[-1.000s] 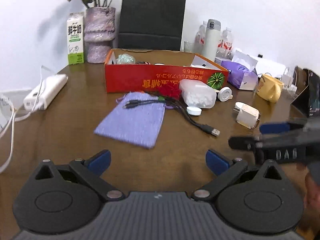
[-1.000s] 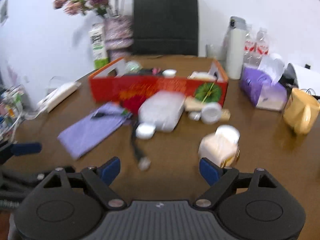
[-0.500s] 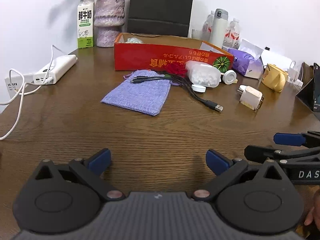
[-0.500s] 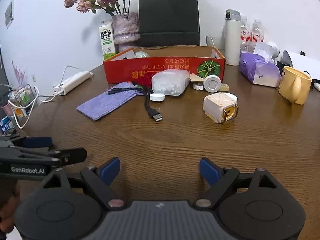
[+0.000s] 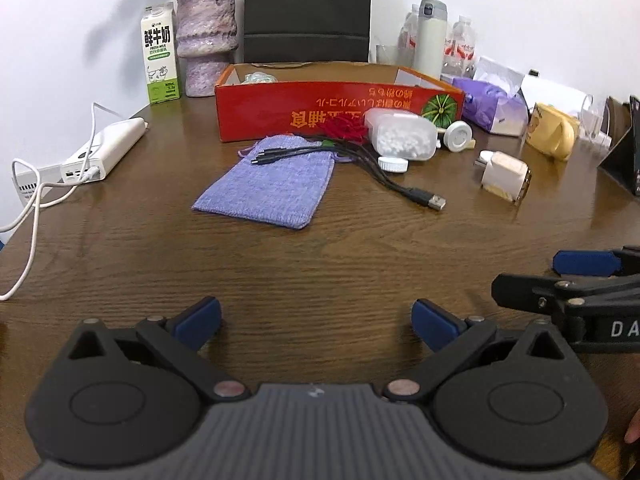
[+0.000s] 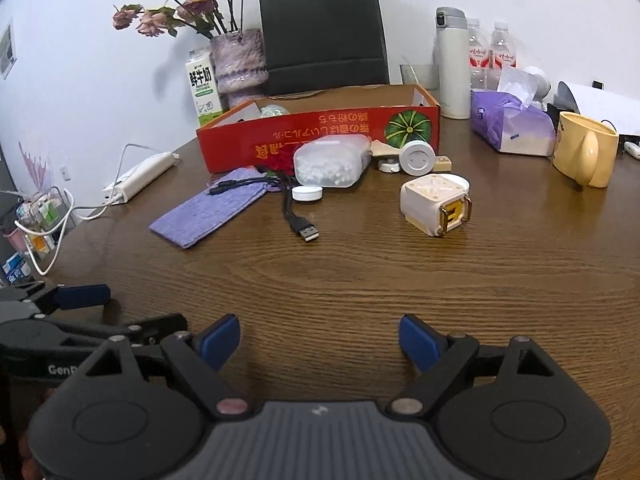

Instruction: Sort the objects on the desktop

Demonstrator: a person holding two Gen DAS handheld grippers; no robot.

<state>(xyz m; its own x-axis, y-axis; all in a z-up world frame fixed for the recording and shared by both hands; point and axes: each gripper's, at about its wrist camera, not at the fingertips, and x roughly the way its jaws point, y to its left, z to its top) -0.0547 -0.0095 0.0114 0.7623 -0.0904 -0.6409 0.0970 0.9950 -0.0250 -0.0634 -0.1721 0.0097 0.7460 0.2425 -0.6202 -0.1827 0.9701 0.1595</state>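
Both claws low over the near edge of the wooden bench (image 5: 320, 264), side by side. Left claw (image 5: 316, 318) spread wide, nothing between its blue pads, bare wood beneath. Right claw (image 6: 320, 338) likewise released and empty. Out ahead, mid-bench: purple knit pouch (image 5: 268, 184) lying flat, black USB cable (image 6: 298, 216) trailing off its far corner, plug end toward the claws. Clear tub of white pellets (image 6: 330, 162) on its side against the red cardboard box (image 6: 320, 136), small white cap (image 6: 307, 193) just beside the cable. White charger cube (image 6: 434, 204) alone to the right, prongs facing the claws. White round puck (image 6: 417, 157) leaning by the box's pumpkin print. Off to the right edge, yellow mug (image 6: 584, 152) and purple tissue pack (image 6: 512, 124); far left, white power strip (image 5: 104, 148).
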